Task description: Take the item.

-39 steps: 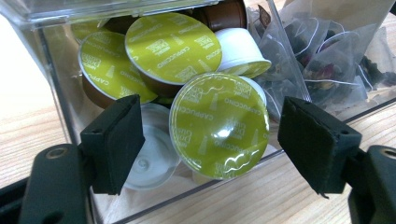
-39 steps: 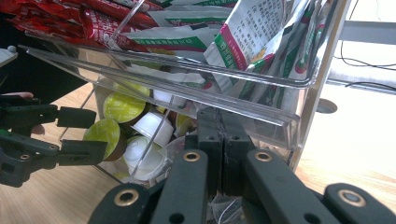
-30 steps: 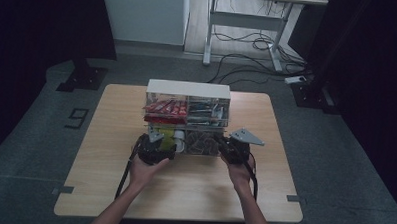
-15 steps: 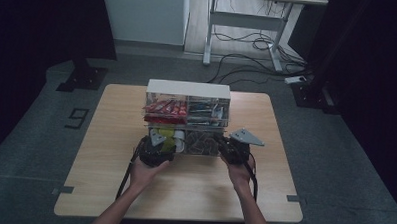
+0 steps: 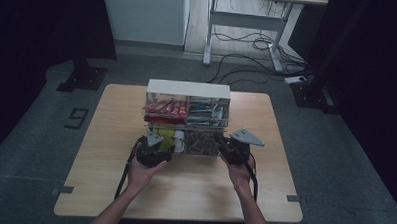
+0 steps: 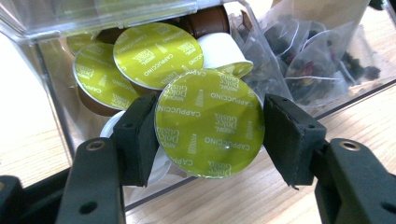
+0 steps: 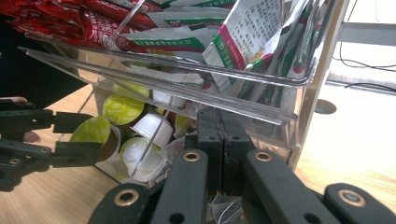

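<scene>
Left gripper (image 6: 210,133) has just squeezed its two black jaws together onto a green-topped coffee pod (image 6: 209,122), one pad on each side of the round lid, at the open front of the clear box (image 5: 187,119) on the wooden table (image 5: 109,164). That pod sits at the near left bottom part of the box, on top of a pile of other pods (image 6: 152,53), some green on top and some white. To its right, behind a clear wall, lie little bags of dried tea (image 6: 303,56). Right gripper (image 7: 219,135) has its jaws pressed tight together with nothing between them that can be seen, and it rests at the near right side of the box, under the clear shelf that holds the paper packets (image 7: 252,42). Things could go wrong from here. The pads hold only the thin edge of the lid, so the pod might slip out or tip if the hand pulls fast. The pod leans on the ones below, so pulling it could drag a neighbour out, and that one could roll onto the table. A hard squeeze might also bend the foil lid. The light box could slide toward the person too, if the right gripper does not hold it steady.
</scene>
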`<state>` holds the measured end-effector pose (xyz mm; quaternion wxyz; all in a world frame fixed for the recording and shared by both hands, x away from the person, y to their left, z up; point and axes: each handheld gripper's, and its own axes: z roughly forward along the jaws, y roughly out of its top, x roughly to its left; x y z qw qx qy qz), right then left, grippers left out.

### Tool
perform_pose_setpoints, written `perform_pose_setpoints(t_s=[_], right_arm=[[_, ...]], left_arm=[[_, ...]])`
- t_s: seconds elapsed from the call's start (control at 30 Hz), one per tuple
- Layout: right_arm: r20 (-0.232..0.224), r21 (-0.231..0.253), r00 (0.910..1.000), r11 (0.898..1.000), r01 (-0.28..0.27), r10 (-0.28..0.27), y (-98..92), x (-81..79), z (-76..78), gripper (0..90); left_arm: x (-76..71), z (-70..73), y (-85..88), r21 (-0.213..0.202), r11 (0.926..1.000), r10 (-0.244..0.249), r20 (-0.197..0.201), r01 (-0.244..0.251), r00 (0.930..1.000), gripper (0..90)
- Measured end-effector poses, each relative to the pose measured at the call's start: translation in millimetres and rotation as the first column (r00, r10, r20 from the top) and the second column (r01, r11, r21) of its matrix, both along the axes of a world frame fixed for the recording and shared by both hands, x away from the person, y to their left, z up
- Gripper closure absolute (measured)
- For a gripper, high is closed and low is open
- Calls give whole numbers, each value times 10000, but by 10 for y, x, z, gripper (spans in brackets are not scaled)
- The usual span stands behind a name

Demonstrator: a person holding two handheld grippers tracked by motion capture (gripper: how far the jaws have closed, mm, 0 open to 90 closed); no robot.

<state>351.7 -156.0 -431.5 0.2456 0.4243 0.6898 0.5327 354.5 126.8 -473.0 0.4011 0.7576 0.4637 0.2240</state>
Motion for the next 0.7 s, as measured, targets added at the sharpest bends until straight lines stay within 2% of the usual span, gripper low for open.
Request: perform_pose_setpoints(t_s=[0.17,0.37,0.7], right_arm=[[-4,15,10000,10000,14,-14,2,-3,-2,887],[3,-20,10000,10000,31,-31,5,-6,-1,886],[-20,-35,10000,10000,42,-42,6,-6,2,886]], left_arm=[[-55,63,32,-191,9997,-160,39,161,9999,389],[-111,117,78,-628,9976,-290,-29,287,9996,389],[-209,205,183,-544,9981,-285,72,288,9996,389]])
